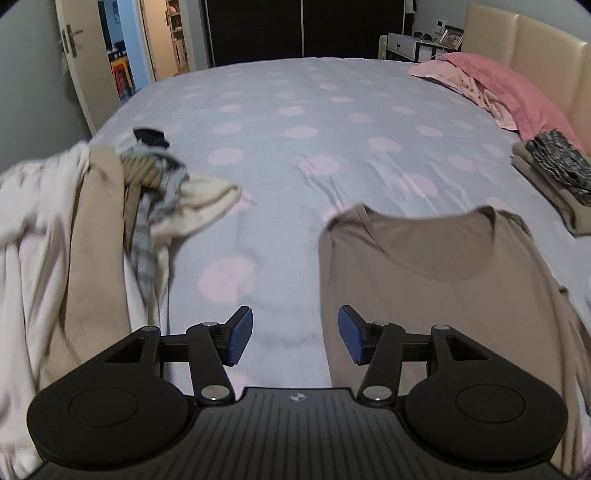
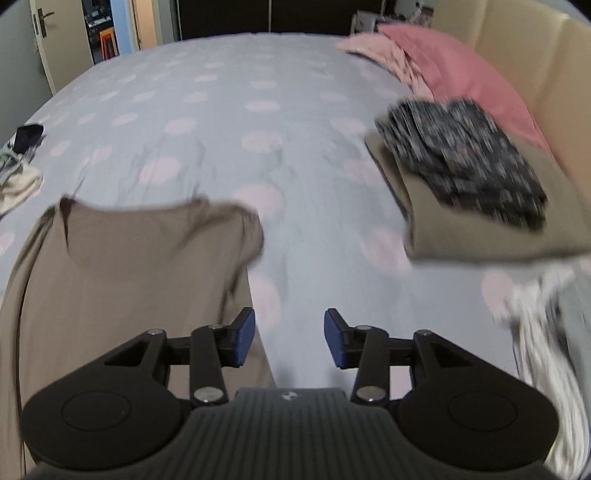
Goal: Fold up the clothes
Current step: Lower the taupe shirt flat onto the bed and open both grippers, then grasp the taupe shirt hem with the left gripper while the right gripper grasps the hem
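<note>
I have both grippers tilted down over the bed, looking along their blue pads. My left gripper is released, its jaws apart with only bedsheet showing between them. My right gripper is released too, nothing between its pads.

The taupe shirt lies flat on the bed, neckline away from me. In the left view it sits to the right of the gripper, its edge just behind the right pad; in the right view it lies to the left, its edge behind the left pad. Neither gripper is pressing on it.

A heap of unfolded clothes in cream, tan and grey stripes lies at the left. A folded stack, dark patterned piece on a tan one, sits at the right near the pink pillow and the padded cream headboard. The bedsheet is pale blue with pink dots. Beyond the bed stands an open door and a dark wardrobe. I can read no writing anywhere.
</note>
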### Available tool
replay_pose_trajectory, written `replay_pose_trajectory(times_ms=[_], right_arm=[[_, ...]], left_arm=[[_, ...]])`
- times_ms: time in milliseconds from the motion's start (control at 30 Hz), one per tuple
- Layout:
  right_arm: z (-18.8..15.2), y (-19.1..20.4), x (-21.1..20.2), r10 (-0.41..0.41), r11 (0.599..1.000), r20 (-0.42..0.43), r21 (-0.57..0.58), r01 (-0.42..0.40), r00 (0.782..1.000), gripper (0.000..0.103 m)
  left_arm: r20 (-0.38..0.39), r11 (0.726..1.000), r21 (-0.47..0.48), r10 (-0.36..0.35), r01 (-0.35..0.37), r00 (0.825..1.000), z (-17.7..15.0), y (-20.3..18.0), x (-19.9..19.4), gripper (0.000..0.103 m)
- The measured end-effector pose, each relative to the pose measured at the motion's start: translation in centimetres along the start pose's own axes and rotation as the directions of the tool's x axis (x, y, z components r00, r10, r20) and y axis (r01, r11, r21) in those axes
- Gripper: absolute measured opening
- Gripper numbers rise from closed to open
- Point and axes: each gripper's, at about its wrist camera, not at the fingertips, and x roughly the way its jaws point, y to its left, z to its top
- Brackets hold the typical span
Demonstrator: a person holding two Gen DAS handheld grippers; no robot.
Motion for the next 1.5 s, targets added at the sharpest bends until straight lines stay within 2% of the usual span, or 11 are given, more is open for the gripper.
replay_pose_trajectory(times_ms=[300,567,667,733,767,800,833,967,1133,1333,1500], right_arm=[[-7.2,-1.6,-0.8,0.036,0.993,-0.088,0.114,-0.026,0.995,0.044],[-10.8,-0.5,0.8,-0.028,0.999,-0.140,0.019,0.031,0.990,0.047],[-11.4,-0.8,1.7,-0.016,0.999,-0.180,0.028,0.022,0.983,0.045],[-11.8,-0.7,2.3,-0.011,1.000,-0.209,0.014,0.014,0.978,0.036],[-12.0,-0.5,2.4,-0.006,1.000,-0.209,0.006,0.008,0.978,0.031],[-12.0,-0.2,2.3,0.002,1.000,-0.206,-0.006,-0.003,0.978,0.011],[-12.0,0.0,2.2,0.006,1.000,-0.203,-0.017,-0.010,0.979,0.005],[-11.6,0.6,1.0,-0.045,0.997,-0.151,-0.069,0.035,0.988,0.003],[-9.7,-1.2,-0.7,-0.077,0.997,-0.082,0.011,0.078,0.994,0.003],[-5.7,-4.1,-2.2,-0.123,0.989,-0.020,0.083,0.124,0.992,0.003],[-1.7,-6.7,-2.6,-0.175,0.977,0.013,0.128,0.172,0.984,0.003]], left_arm=[[-0.106,0.997,-0.065,-0.039,0.032,0.994,-6.3,-0.9,-0.2,0.048],[-0.254,0.999,0.031,-0.030,0.039,0.967,-10.9,-3.5,2.4,0.048],[-0.282,0.997,0.048,-0.047,0.063,0.958,-11.8,-3.9,2.9,0.035],[-0.284,0.996,0.041,-0.066,0.081,0.956,-11.9,-4.1,2.9,0.023],[-0.284,0.995,0.031,-0.081,0.093,0.955,-11.9,-4.1,2.9,0.012],[-0.282,0.994,0.027,-0.094,0.106,0.955,-11.9,-4.3,2.8,0.002],[-0.274,0.993,0.035,-0.097,0.110,0.957,-11.9,-4.5,2.5,0.000],[-0.245,0.993,0.034,-0.102,0.114,0.964,-11.5,-4.5,1.2,0.000],[-0.199,0.989,-0.056,-0.145,0.136,0.969,-9.4,-2.3,-0.9,0.000],[-0.101,0.983,-0.167,-0.088,0.070,0.991,-4.8,2.3,-2.8,0.000],[-0.049,0.980,-0.191,0.042,-0.051,0.998,-0.4,6.3,-3.5,0.000]])
